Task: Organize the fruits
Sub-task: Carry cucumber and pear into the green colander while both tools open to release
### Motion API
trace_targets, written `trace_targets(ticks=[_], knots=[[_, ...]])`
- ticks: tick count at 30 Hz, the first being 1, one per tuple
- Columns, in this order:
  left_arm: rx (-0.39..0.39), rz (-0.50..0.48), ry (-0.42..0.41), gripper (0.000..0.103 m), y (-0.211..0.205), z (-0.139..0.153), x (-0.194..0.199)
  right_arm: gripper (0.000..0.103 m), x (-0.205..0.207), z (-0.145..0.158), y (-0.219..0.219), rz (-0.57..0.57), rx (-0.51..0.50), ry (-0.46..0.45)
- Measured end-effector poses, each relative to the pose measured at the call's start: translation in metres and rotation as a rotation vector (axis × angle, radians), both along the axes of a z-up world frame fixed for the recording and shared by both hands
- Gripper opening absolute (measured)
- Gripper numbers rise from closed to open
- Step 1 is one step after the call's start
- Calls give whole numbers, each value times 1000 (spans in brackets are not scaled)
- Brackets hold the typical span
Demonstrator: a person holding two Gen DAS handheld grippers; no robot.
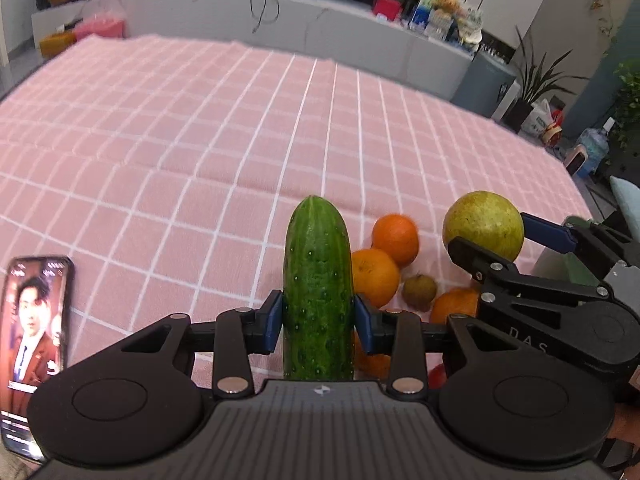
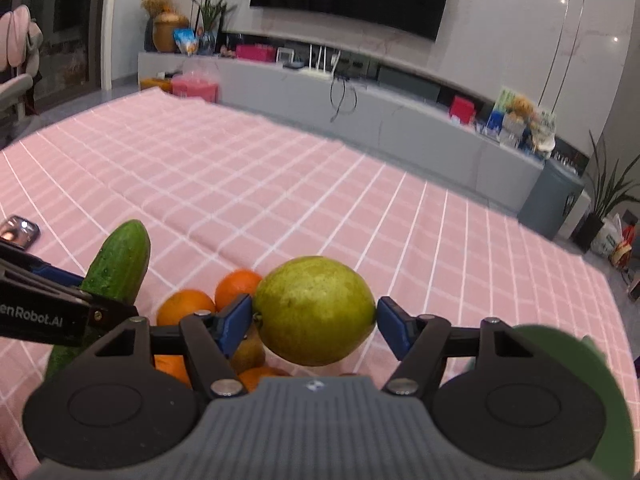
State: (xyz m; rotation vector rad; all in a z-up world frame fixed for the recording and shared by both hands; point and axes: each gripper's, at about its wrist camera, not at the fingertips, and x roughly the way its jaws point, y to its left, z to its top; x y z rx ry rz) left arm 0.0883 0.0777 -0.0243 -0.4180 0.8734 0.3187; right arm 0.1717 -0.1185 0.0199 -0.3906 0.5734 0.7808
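Over the pile of oranges (image 1: pixel 374 276) on the pink tabletop (image 1: pixel 200 140), left tool (image 1: pixel 318 322) pinches cucumber (image 1: pixel 318 280) upright, right tool (image 2: pixel 315 320) pinches green-yellow fruit (image 2: pixel 314 310) end-to-end. Both hang just beside each other w/ small pad contact, so a bump btwn tools could slip the round fruit out & scatter the pile

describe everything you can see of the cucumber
The cucumber is dark green with bumpy, speckled skin and a rounded tip, whole and unpeeled. It points away along the left claw, whose blue pads press its two sides. It rises above the pink checked tablecloth, beside the oranges.
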Motion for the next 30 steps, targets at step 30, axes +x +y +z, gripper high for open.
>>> trace_targets(ticks=[30], knots=[[-74, -391, -158, 42, -139, 75, 110, 59, 27, 42, -155, -140, -154, 78]])
